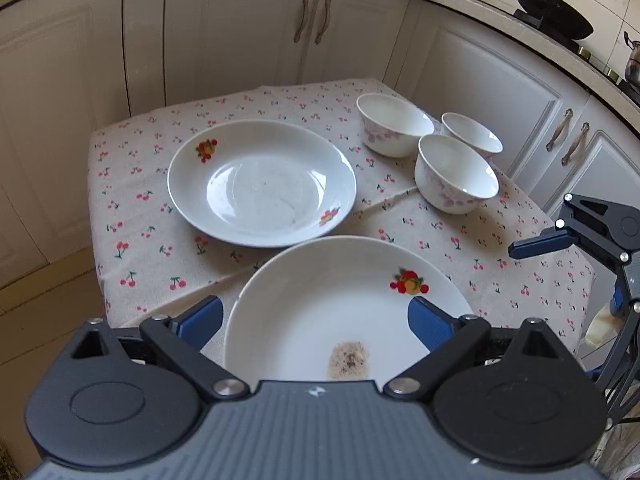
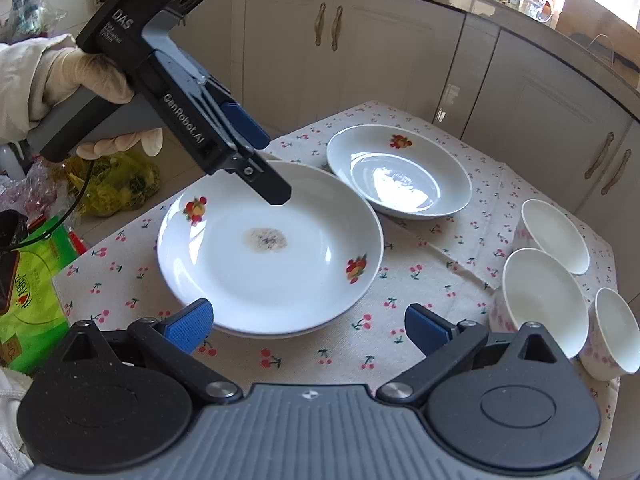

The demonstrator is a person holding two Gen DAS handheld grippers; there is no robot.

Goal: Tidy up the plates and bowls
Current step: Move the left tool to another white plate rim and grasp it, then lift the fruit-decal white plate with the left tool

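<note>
- Presently, stained plate (image 2: 268, 248): near desk (image 2: 400, 344) edge, apparently atop another plate, likely a stack begun.
- Clean plate (image 1: 262, 182), three bowls (image 1: 456, 174): farther back, unsorted.
- Left gripper (image 1: 316, 320): jaws spread astride the stained plate, not pinching.
- Right gripper (image 2: 308, 328): jaws spread, empty.
- Right view alone shows the gloved hand (image 2: 92, 76).

Two plates (image 2: 270, 256) – three bowls (image 2: 544, 300)

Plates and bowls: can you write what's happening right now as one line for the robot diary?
left gripper: open above stained plate | right gripper: open, empty | clean plate: on cloth | three bowls: grouped, unstacked
</note>
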